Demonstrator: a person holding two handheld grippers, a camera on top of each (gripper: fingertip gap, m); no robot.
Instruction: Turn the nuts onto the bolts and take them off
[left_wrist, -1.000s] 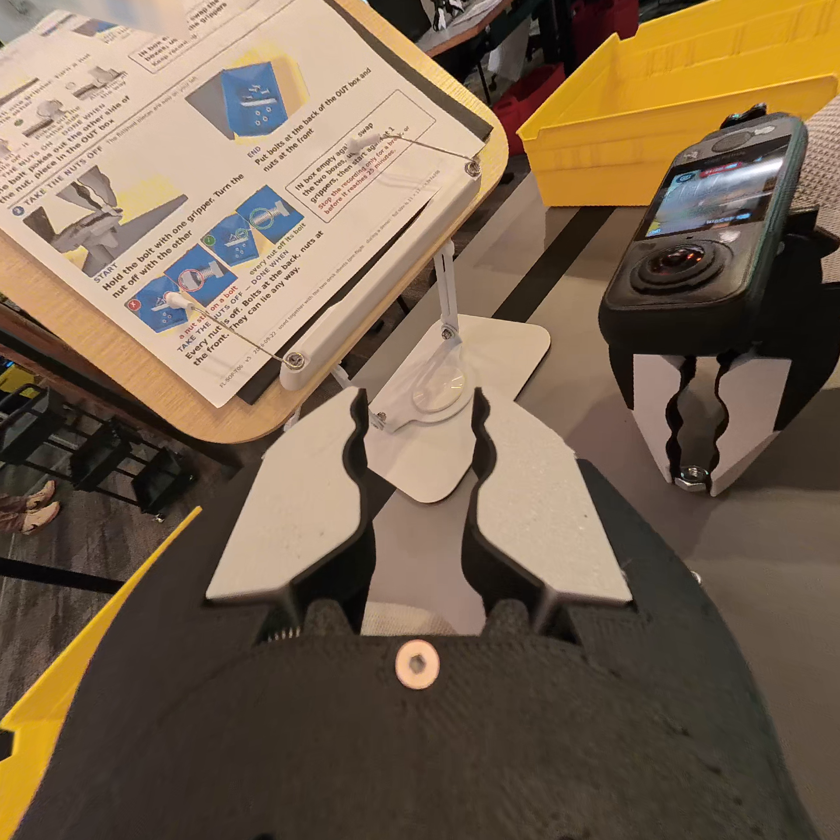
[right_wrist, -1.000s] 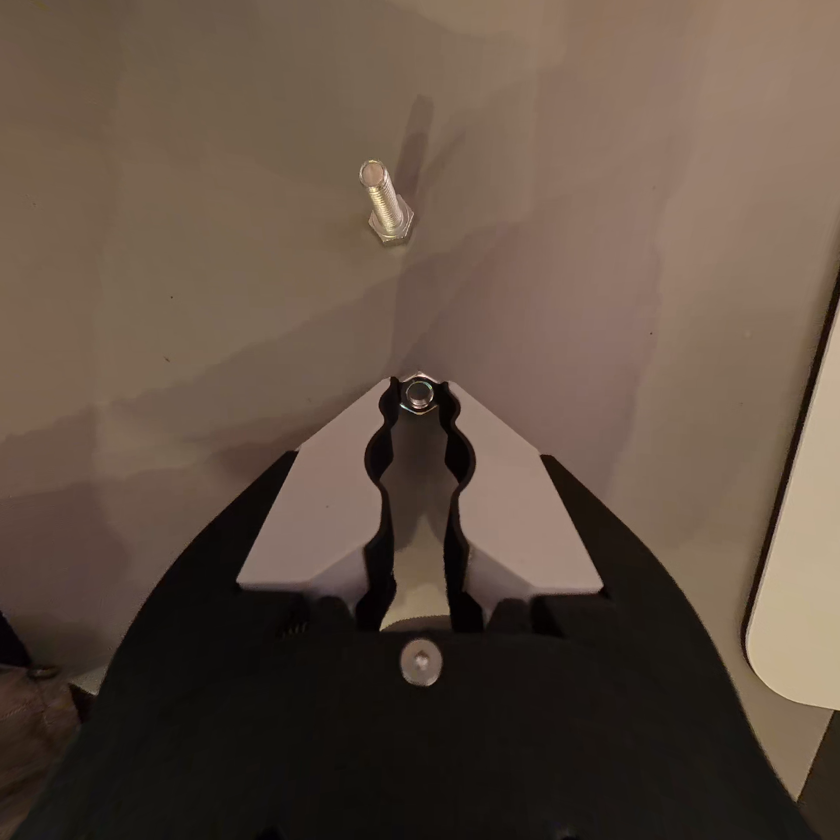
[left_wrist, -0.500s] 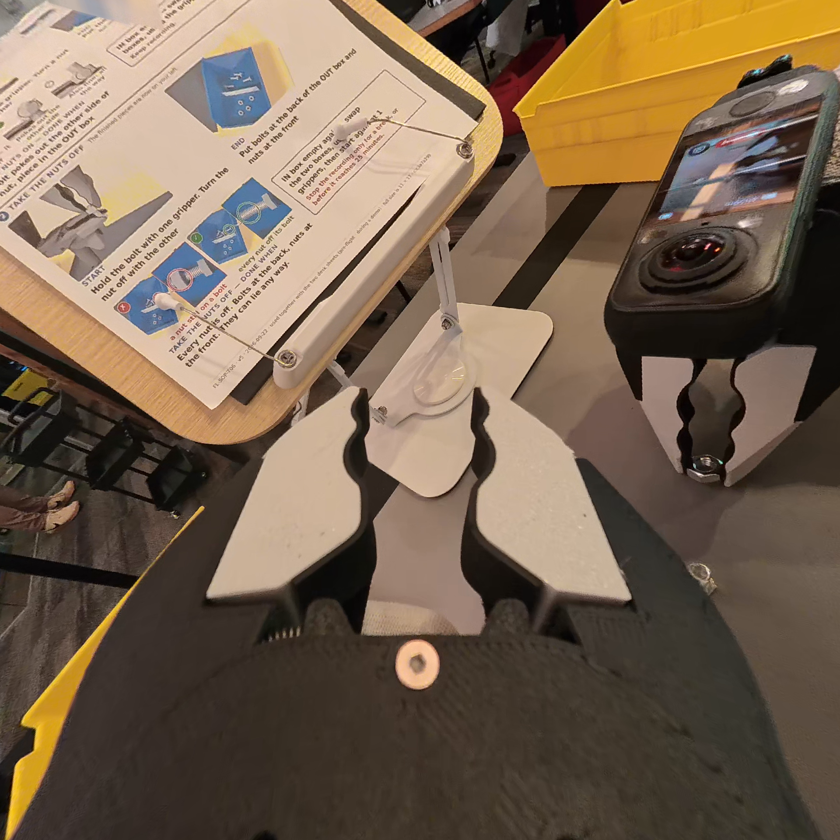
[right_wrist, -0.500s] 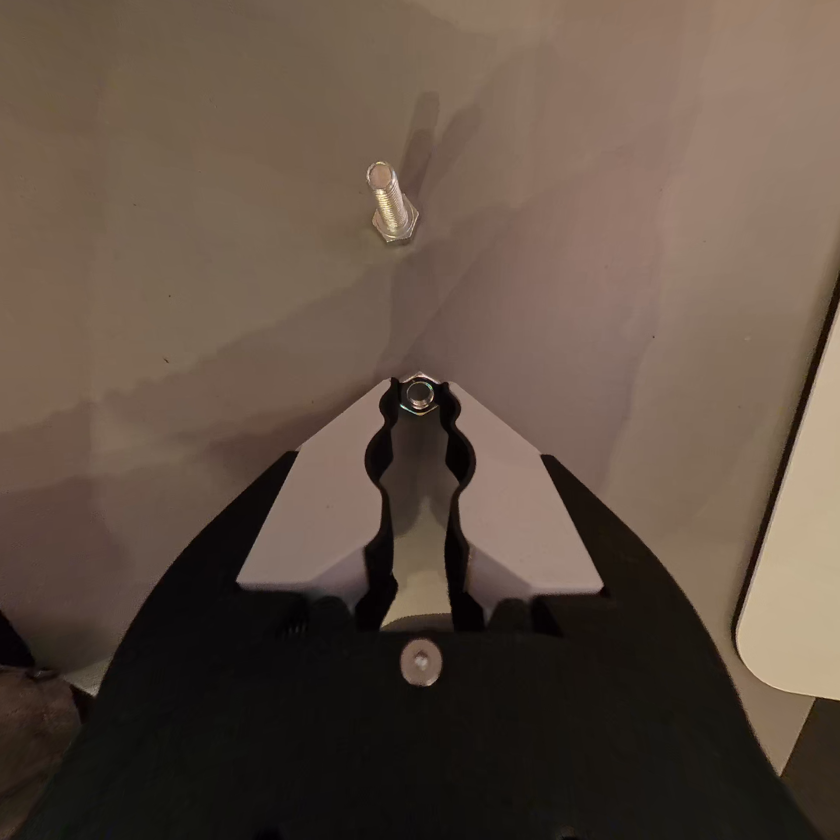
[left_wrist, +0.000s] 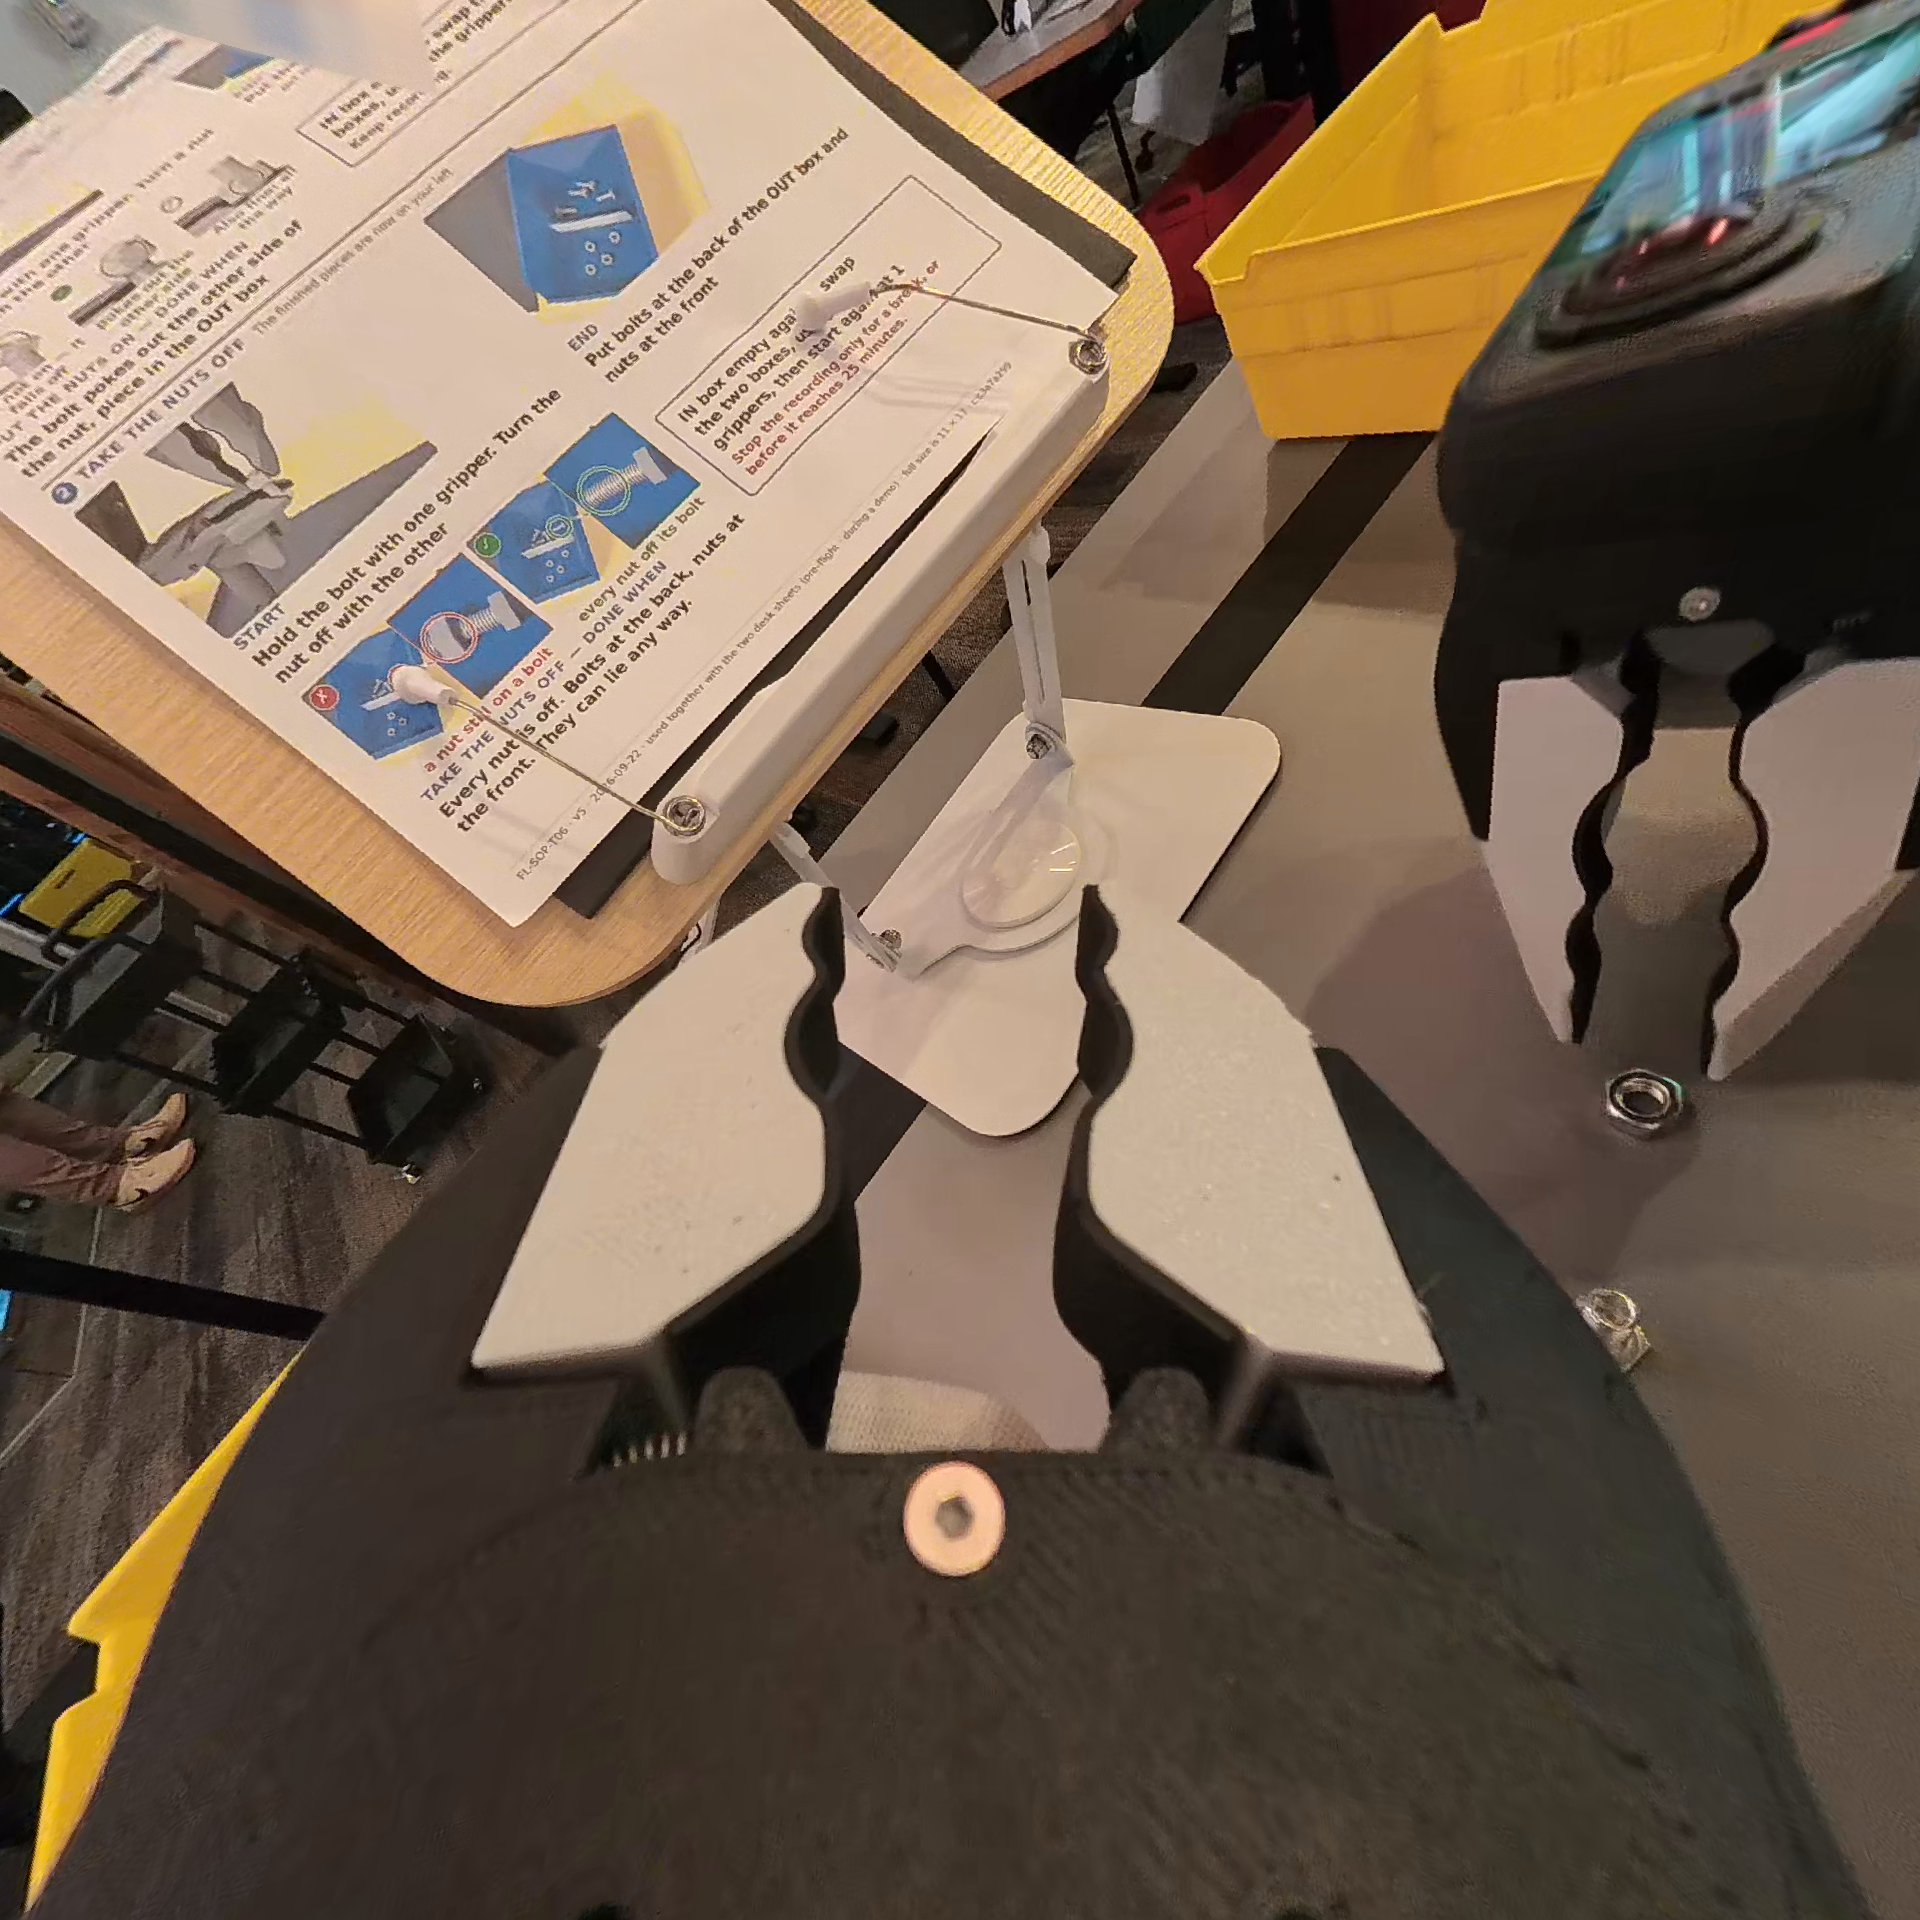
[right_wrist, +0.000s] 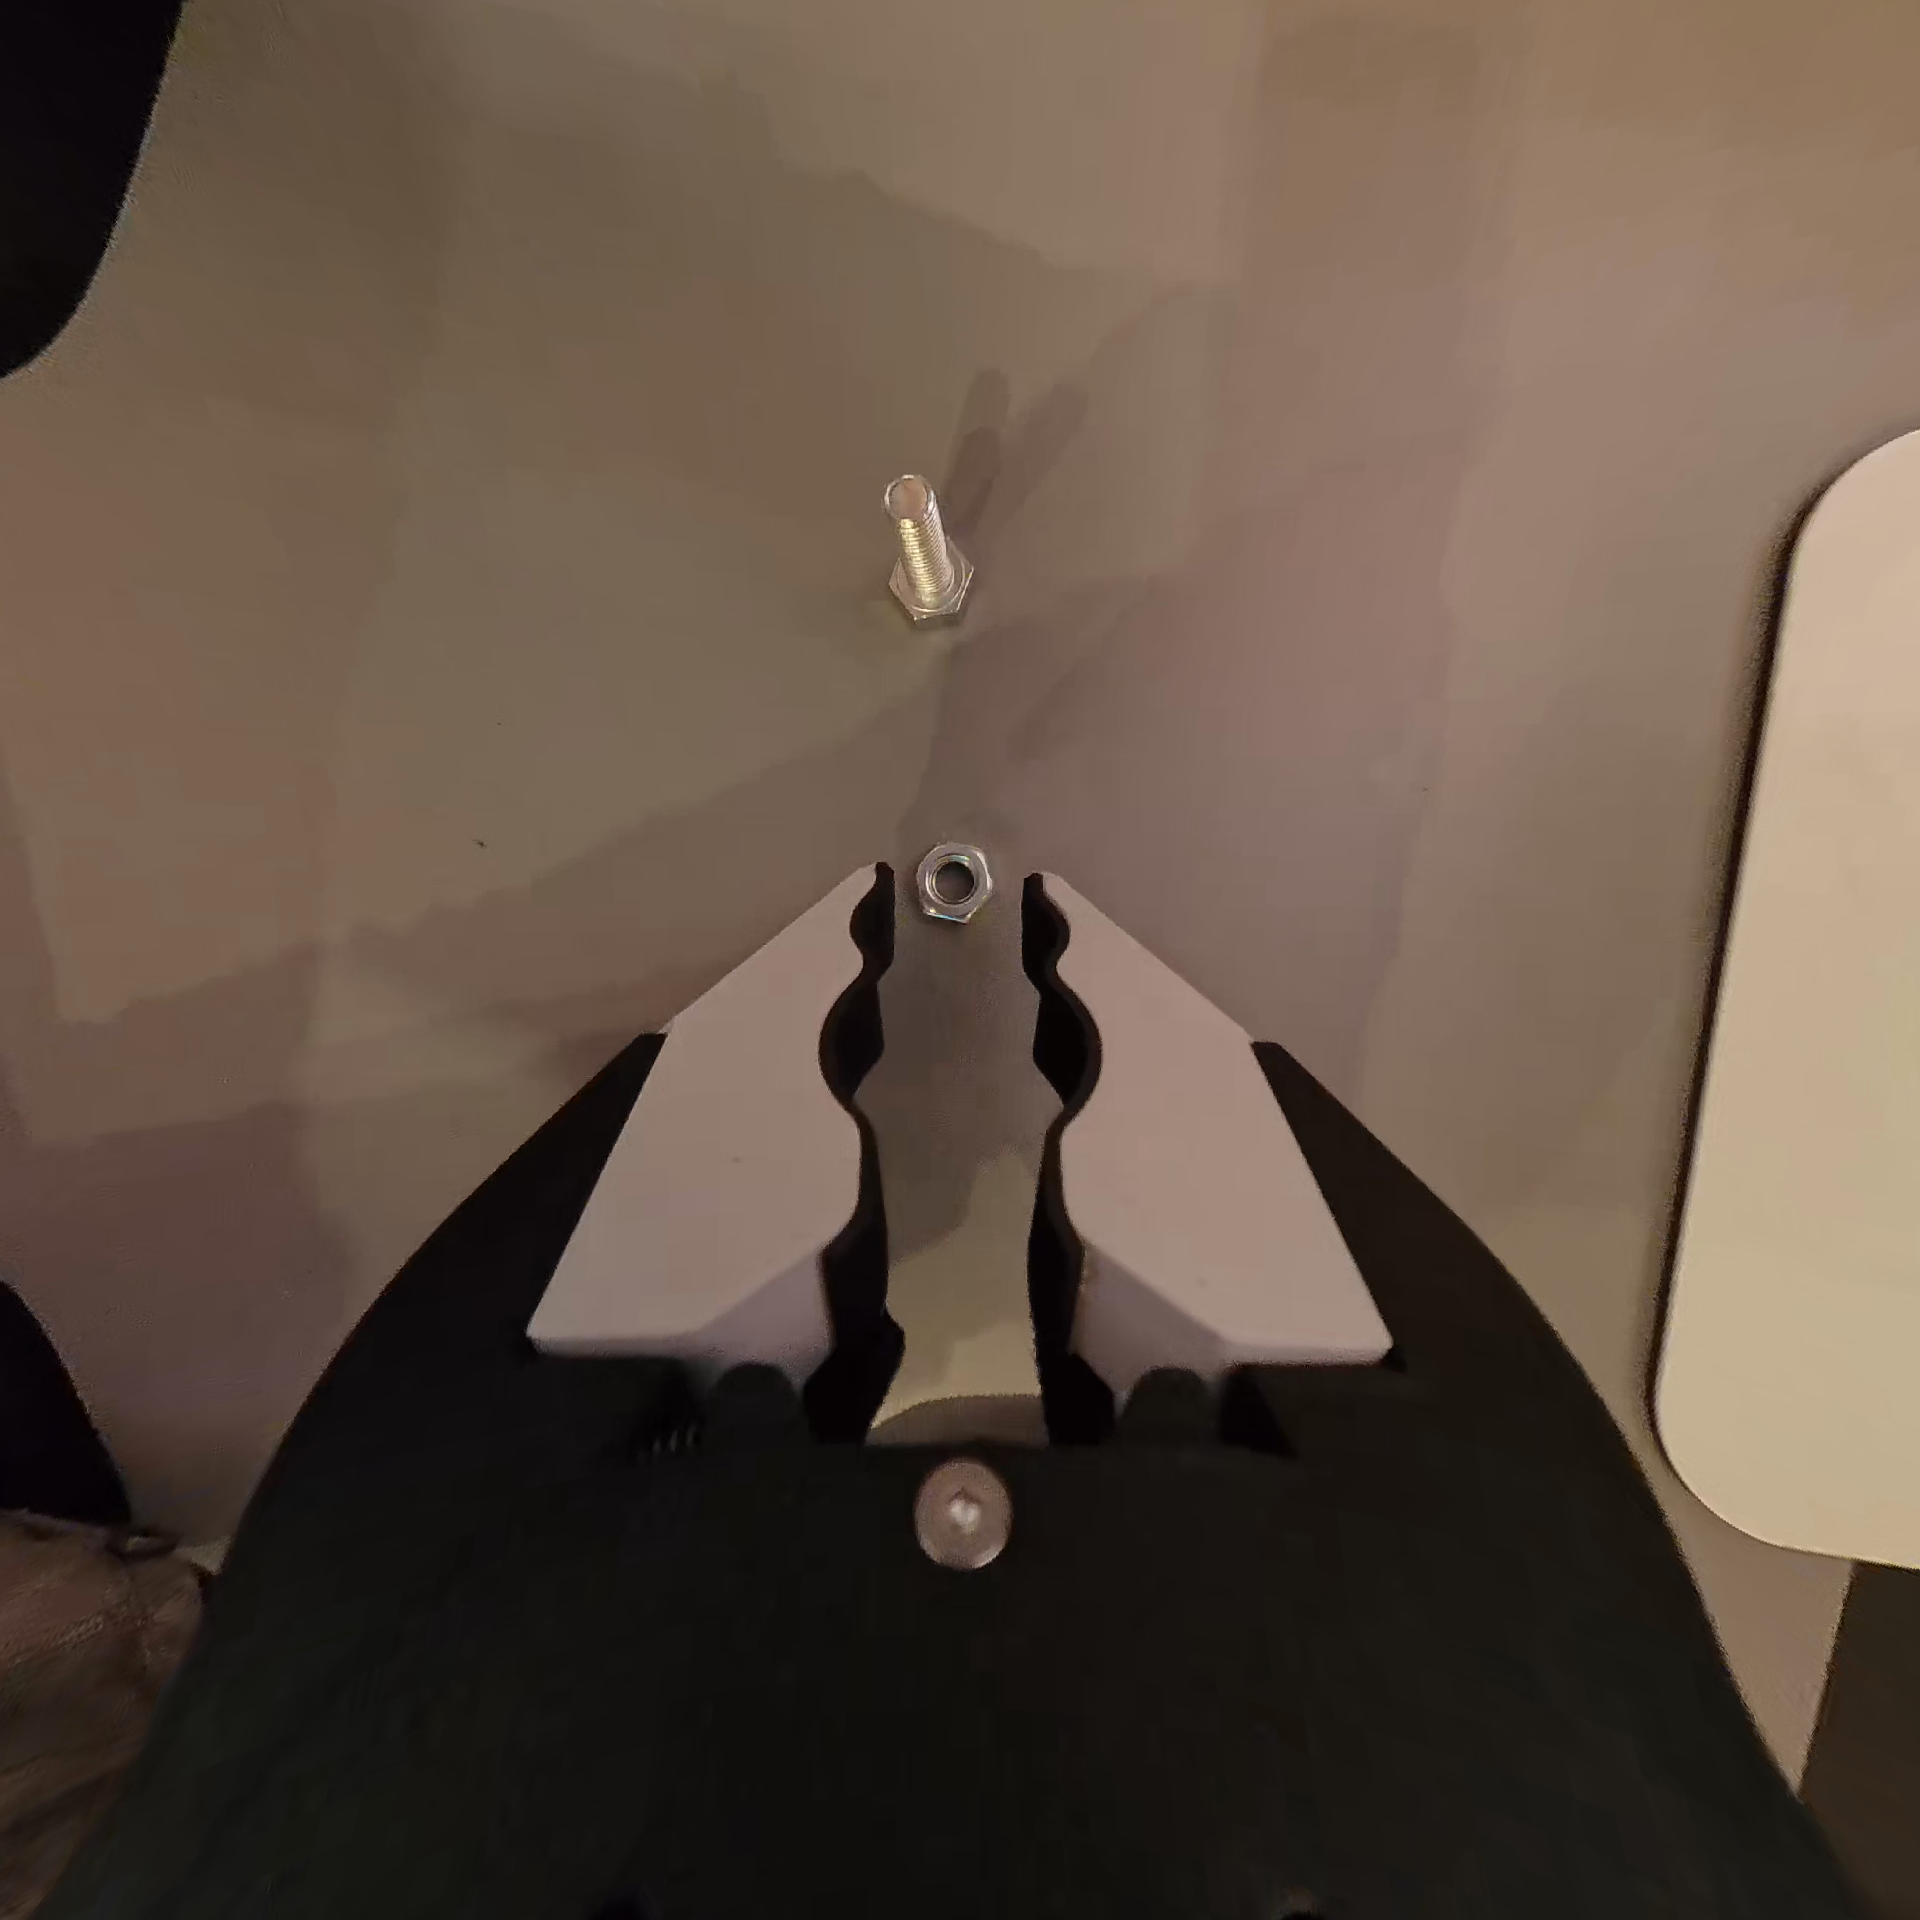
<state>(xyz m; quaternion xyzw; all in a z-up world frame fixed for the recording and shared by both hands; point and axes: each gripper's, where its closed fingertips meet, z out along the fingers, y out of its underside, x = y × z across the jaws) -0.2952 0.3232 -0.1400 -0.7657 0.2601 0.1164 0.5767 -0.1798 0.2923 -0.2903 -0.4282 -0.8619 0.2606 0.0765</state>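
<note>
Now the right gripper (right_wrist: 956, 883) stands with its jaws parted and empty, the nut (right_wrist: 954, 881) lying flat on the grey table (right_wrist: 416, 727) between its tips, hole up. Farther on, dead ahead, the bolt (right_wrist: 920, 561) stands on its head, threads upward, well apart from the nut. The left gripper (left_wrist: 951, 956) is wide and empty, farther from both. Another small nut (left_wrist: 1612, 1325), perhaps, lies beside it.

A grey table (right_wrist: 416, 520) carries a nut (right_wrist: 954, 882) lying flat and, well beyond it, a bolt (right_wrist: 925, 566) standing on its head. The stand's white base plate (left_wrist: 1184, 790) and a yellow bin (left_wrist: 1382, 301) also rest on it.
</note>
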